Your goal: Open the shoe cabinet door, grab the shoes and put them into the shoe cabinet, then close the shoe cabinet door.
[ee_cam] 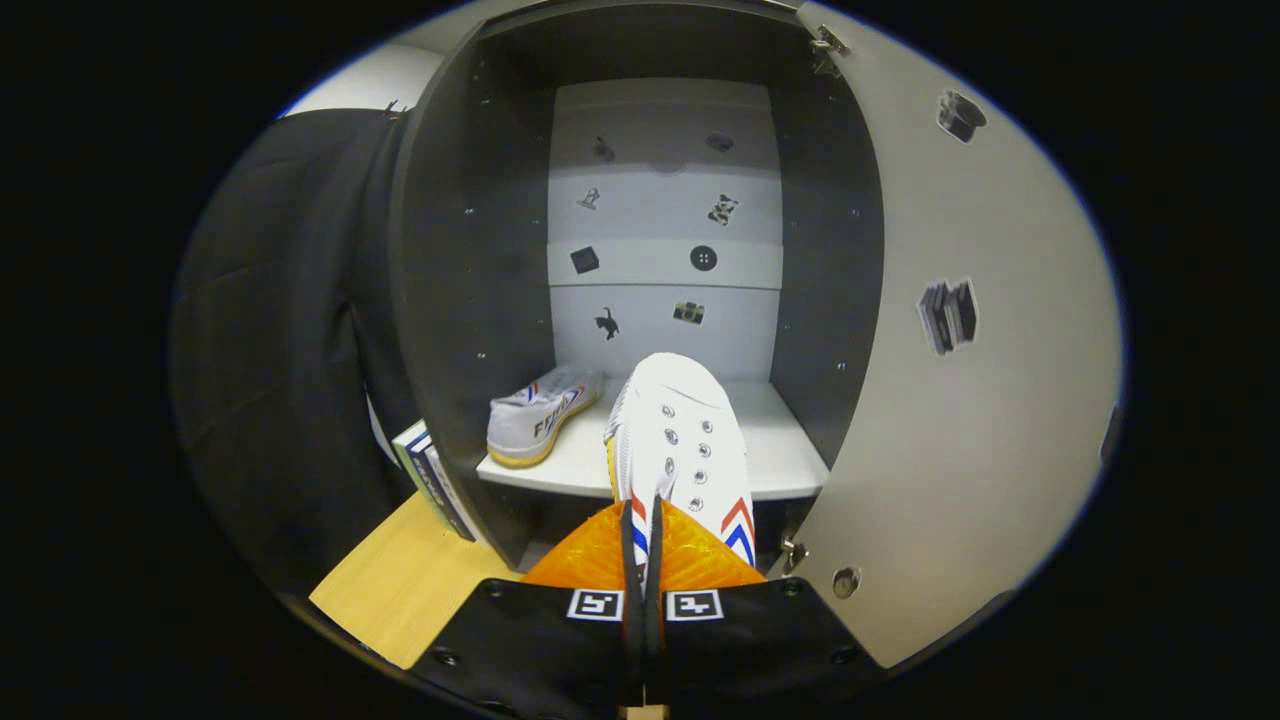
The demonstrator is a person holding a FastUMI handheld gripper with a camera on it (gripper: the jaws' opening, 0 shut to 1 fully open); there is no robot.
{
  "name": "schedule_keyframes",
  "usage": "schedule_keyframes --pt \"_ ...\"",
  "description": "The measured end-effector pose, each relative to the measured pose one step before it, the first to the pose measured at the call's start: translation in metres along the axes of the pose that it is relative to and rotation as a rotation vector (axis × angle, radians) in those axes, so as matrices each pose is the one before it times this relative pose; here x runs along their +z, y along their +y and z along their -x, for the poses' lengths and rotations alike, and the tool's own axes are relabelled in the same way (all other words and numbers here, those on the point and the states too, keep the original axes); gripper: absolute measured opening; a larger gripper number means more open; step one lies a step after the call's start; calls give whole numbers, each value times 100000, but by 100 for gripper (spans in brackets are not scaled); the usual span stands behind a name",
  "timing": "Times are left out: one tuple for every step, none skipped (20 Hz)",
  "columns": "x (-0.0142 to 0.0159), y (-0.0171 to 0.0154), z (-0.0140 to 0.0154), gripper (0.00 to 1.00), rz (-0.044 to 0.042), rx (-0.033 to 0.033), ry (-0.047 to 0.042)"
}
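Jaws nearly closed, pinched on the heel edge of the held shoe [683,440]; both fingers [627,545] press the thin collar between them. We have the gripper [642,540] pointing straight into the open shoe cabinet [470,270], level with its white shelf [790,450], roughly centred on the opening. The held shoe sticks out forward from the fingertips, toe far, lace eyelets up, its front half over the shelf's near edge; we cannot tell if the sole touches the shelf.

Second shoe [540,415] already sits on the shelf, left of the held one, near the cabinet's left wall, toe pointing far-right, apart from the held shoe.

Cabinet door [960,430] swung fully open on the right, hinges at top and bottom of that side. Back panel [660,240] carries small dark stickers.

Left of the cabinet: black cloth [280,330], a couple of upright books [432,480] leaning by the cabinet's left wall, on a wooden surface [400,590].
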State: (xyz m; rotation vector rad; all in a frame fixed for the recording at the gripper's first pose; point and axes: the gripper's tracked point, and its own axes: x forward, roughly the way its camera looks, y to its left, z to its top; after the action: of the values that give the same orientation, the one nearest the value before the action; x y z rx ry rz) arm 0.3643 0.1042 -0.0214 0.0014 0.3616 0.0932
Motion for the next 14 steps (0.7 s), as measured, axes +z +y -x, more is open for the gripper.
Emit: schedule_keyframes --pt "1309 -357 -596 1 -964 -1833 -1897" --pt "1255 -507 -1007 2 -985 -1554 -1521" --pt "968 -428 -813 2 -800 -1560 -480" --pt "899 -364 -1044 1 -747 -1335 -336" --pt "670 -272 -958 1 -860 -1262 -370" --pt "561 -318 -1094 1 -64 -1322 296" --pt "434 -165 -882 1 693 -1165 377" --pt "198 -115 -1270 1 1073 -1017 545" --pt "177 0 -1095 2 948 -750 502" --pt "57 112 -1233 2 169 -274 938" --pt "-36 122 -505 2 -353 341 1140" --pt "84 191 -1384 1 -787 109 1001" --pt "-72 187 -1221 1 -191 -96 1147" --pt "-222 37 -1186 1 486 -461 926"
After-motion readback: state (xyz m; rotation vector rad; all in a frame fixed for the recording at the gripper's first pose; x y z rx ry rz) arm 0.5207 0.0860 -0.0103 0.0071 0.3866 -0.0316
